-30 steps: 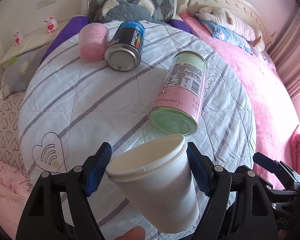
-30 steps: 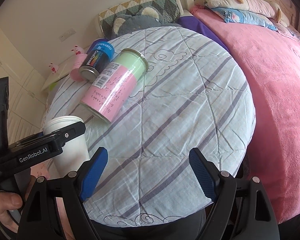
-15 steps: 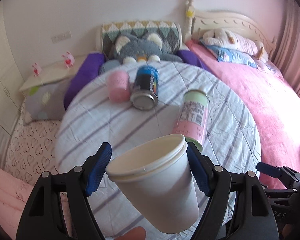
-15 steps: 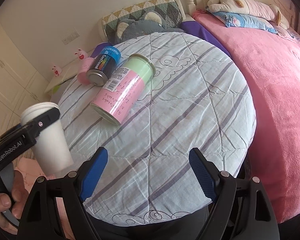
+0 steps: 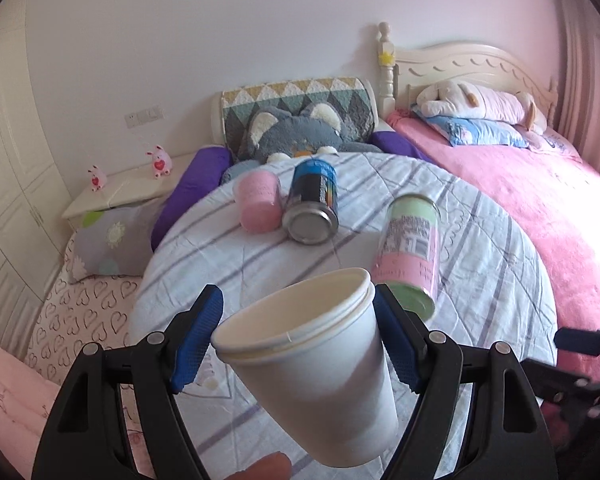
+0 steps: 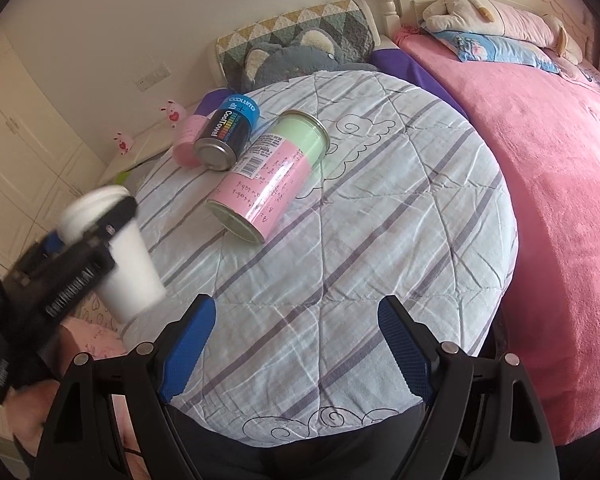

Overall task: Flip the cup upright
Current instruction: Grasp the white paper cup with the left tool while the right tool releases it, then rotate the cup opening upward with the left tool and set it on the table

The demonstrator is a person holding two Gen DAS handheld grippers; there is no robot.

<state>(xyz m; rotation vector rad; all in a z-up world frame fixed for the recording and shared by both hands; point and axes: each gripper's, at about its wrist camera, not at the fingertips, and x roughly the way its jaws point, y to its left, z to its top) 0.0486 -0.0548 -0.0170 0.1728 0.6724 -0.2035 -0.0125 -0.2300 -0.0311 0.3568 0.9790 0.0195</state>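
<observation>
My left gripper (image 5: 298, 334) is shut on a white paper cup (image 5: 316, 380), its blue pads pressed on the rim sides. The cup is held in the air over the near left edge of the round cloth-covered table (image 5: 480, 248), its mouth up and tilted toward the far side. In the right wrist view the cup (image 6: 130, 256) and the left gripper show blurred at the left. My right gripper (image 6: 296, 344) is open and empty over the table's near edge (image 6: 340, 420).
A pink-and-green can (image 6: 270, 178), a dark blue can (image 6: 226, 134) and a small pink cup (image 6: 188, 140) lie on the table's far left part. A pink bed (image 6: 560, 160) lies to the right. Pillows and a nightstand (image 5: 128, 192) are behind.
My left gripper has lifted the cup higher and pulled back from the table, tilting it more upright. The right gripper has barely moved.
</observation>
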